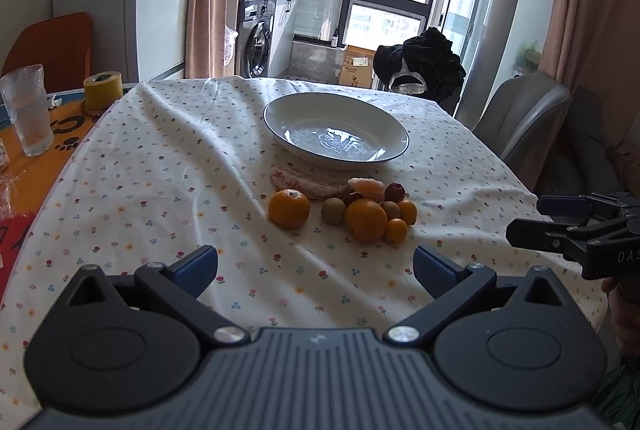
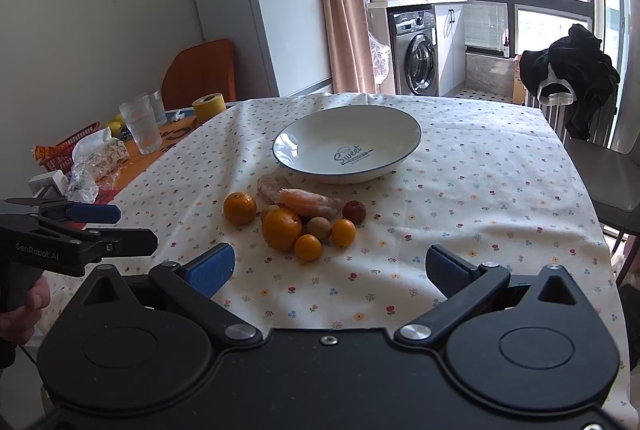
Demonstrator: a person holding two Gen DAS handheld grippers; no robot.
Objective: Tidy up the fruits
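My left gripper [image 1: 316,264] is nearest the lens: jaws spread wide, blue pads apart, nothing between them, held over the near part of the cloth [image 1: 180,158]. My right gripper [image 2: 330,268] is in the same condition, spread and empty, level with the left and just beside it. Neither touches any fruit. Beyond the fingers, near the middle of the table, the fruit lies in a loose heap on the cloth. One orange [image 2: 239,207] sits slightly apart on the left of the heap. A larger orange [image 2: 281,229] is at the front, touching or nearly touching two small kumquats [image 2: 308,247]; a third small orange fruit [image 2: 343,232] lies to their right. A brownish kiwi [image 2: 319,228] sits among them, a red fruit [image 2: 354,211] at the right rear, and a peeled tangerine [image 2: 306,202] resting on its peel [image 2: 268,186] at the back. Just behind the heap stands the bowl [image 2: 412,134], white with a dark rim, with nothing in it. Assessment: the task has not visibly started. No fruit is in the bowl; every piece remains on the cloth. All transfers are outstanding, presumably one piece at a time, the front fruits being the easiest reach. Round fruit may roll on the wrinkled cloth when nudged.
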